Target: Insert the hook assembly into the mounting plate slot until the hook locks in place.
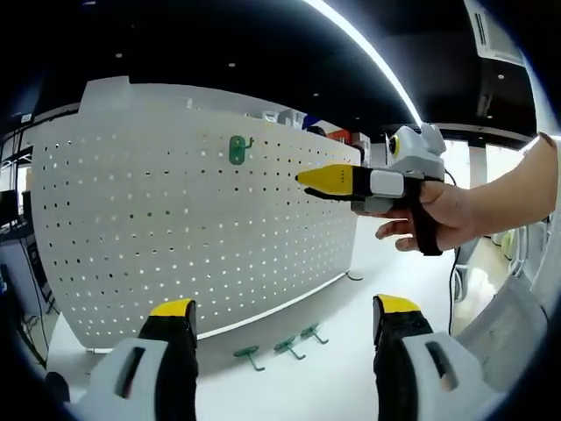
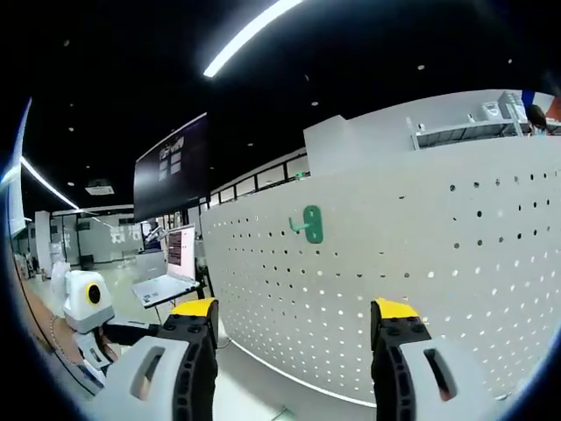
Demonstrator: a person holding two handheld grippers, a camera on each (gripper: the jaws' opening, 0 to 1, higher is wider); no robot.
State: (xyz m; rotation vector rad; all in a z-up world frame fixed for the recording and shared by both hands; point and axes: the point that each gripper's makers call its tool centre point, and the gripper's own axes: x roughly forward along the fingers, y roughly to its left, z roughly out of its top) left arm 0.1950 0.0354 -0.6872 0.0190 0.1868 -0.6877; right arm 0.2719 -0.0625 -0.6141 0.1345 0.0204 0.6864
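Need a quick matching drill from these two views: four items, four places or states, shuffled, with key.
Items:
1. mounted green hook
2. loose green hooks
3. right gripper
4. left gripper

Places or states:
A. lying on the white table below the pegboard
B. held in a hand, in front of the pegboard
C. hanging on the pegboard
D. jaws apart, nothing between them

Pairs: 1-C, 2-A, 3-B, 4-D

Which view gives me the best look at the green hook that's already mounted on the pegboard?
The right gripper view: the green hook sits near centre on the pegboard, closer and larger, its curved arm clear. The left gripper view shows the same hook smaller and farther off, left of the right tongs.
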